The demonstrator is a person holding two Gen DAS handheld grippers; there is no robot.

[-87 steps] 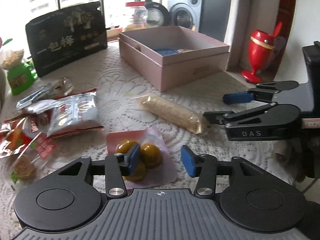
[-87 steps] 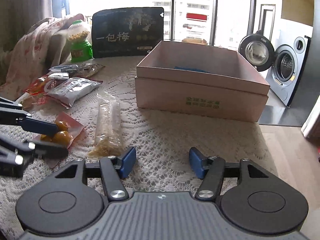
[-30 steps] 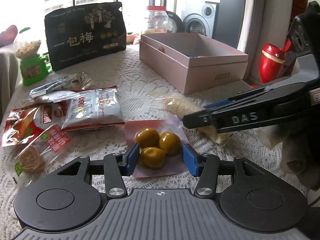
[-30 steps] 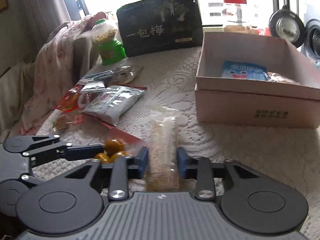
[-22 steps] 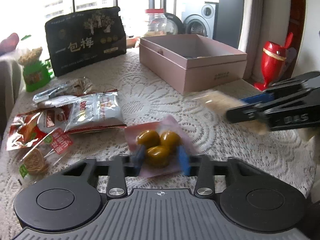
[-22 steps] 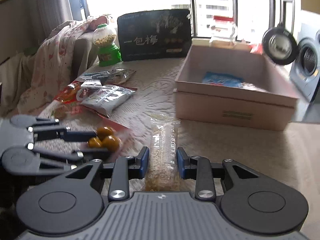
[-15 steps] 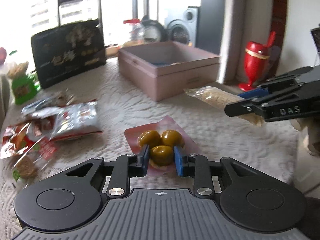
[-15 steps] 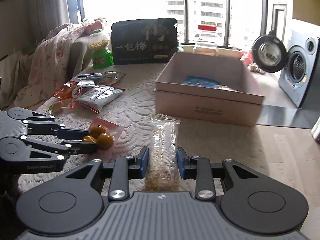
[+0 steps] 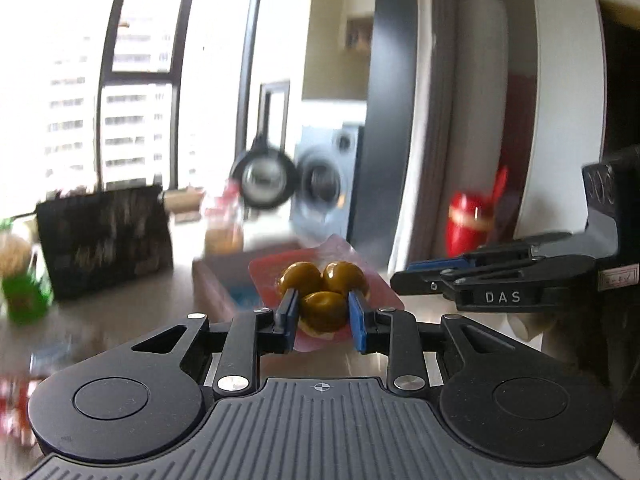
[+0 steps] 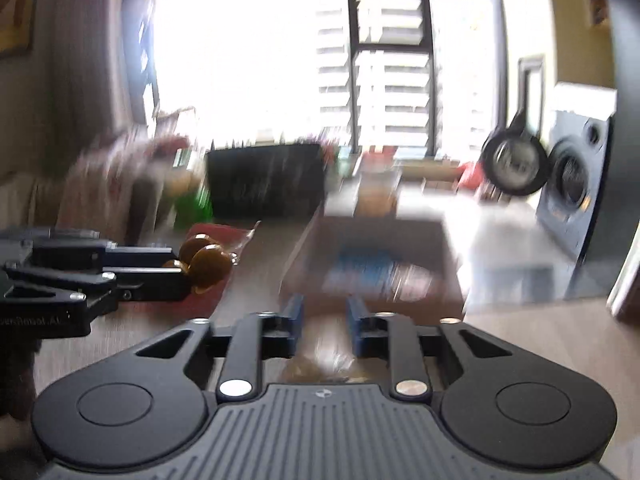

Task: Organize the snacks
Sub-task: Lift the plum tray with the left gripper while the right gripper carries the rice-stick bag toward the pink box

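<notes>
My left gripper (image 9: 323, 316) is shut on a pink packet of three yellow-brown balls (image 9: 322, 280) and holds it in the air. The same left gripper (image 10: 180, 272) and balls (image 10: 206, 260) show at the left of the right wrist view. My right gripper (image 10: 323, 320) is shut on a long clear packet of pale crumbly sticks (image 10: 320, 364), blurred, with only its near end plain. From the left wrist view the right gripper (image 9: 400, 280) reaches in from the right, level with the balls. The pink box (image 10: 372, 292) lies ahead and below, a blue packet (image 10: 360, 264) inside it.
A black snack bag (image 9: 104, 236) stands at the back of the table with a green candy dispenser (image 9: 22, 292) to its left. A red vase (image 9: 468, 224) stands beside the white wall on the right. Loose snack packets (image 9: 12, 396) blur at the lower left. The pictures are motion-blurred.
The left jaws closed on the ball packet. Both grippers then rose off the table with their packets, and the view has tipped up toward the box and windows.
</notes>
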